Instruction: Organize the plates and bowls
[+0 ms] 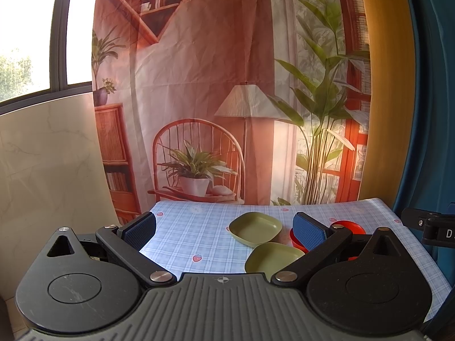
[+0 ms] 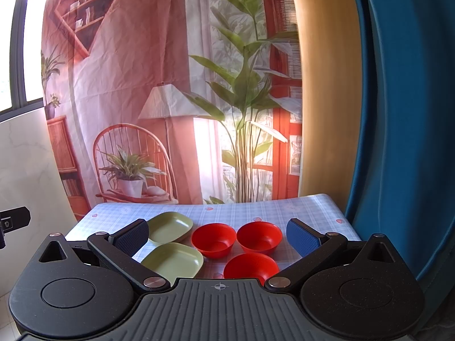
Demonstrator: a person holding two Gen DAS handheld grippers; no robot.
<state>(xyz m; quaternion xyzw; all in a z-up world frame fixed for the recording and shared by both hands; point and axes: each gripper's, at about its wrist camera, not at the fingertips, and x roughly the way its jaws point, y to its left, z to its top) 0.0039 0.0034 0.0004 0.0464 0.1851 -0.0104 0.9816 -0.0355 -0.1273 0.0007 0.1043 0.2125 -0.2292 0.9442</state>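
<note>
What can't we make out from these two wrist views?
- Left wrist view: the red bowls are mostly hidden by the left gripper finger; their count is unreadable there.
- Left wrist view: the near green plate is partly covered by the gripper body.
- Right wrist view: the nearest red bowl has its near rim cut off by the right gripper body.

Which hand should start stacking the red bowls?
Probably the right: its open tool frames the three red bowls. The left tool, also open, faces the green plates.
</note>
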